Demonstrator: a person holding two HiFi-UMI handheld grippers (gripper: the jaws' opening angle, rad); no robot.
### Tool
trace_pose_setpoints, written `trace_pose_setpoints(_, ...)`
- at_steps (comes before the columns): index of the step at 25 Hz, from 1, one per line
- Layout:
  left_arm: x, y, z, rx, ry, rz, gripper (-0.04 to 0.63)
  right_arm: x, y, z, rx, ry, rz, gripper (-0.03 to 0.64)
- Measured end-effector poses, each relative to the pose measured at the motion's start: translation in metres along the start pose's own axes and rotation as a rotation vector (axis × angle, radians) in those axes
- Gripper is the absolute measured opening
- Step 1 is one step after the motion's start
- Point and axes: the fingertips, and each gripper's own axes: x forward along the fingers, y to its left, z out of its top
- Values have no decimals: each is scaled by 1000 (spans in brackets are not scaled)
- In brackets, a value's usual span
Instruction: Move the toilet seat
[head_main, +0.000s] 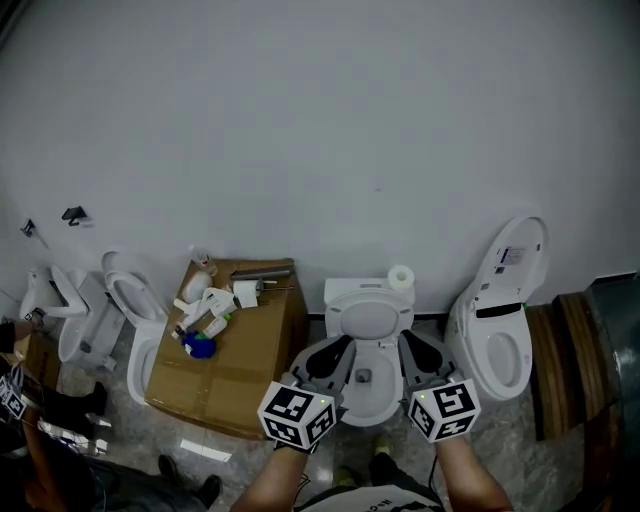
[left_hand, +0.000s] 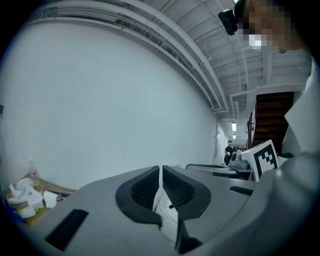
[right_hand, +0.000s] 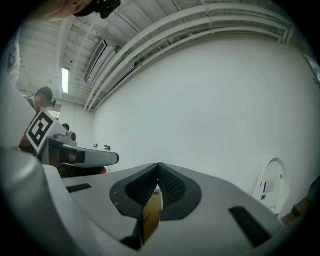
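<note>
While both forearms reach forward side by side, the left tool (head_main: 335, 352) and right tool (head_main: 416, 350) hover, jaws pressed together and empty, over the white oval toilet seat (head_main: 372, 398), between grey speckled floor (head_main: 512, 450) and plain white wall (head_main: 350, 120).

Soft even indoor light; fisheye distortion, dark vignette in gripper views.

- Middle toilet (head_main: 368, 320): against the wall (head_main: 320, 120).
- Toilet paper roll (head_main: 401, 277): on its tank, right corner.
- Cardboard box (head_main: 250, 365): just left of it, with bottles and packets (head_main: 210, 310) on top.
- Two more toilets (head_main: 135, 330): further left.
- Toilet with raised lid (head_main: 500, 345): right.
- Left hand-held gripper (head_main: 335, 352) and right hand-held gripper (head_main: 413, 348): before the middle toilet, flanking its bowl.
</note>
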Motion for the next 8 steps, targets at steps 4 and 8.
trace_pose_setpoints(4,-4,0,2,0,-4,3,31,-1,3,2,1,0,4,15)
trace_pose_setpoints(8,-7,-1,1,3,-4,-2,31,-2,6,1,2,2,2,15)
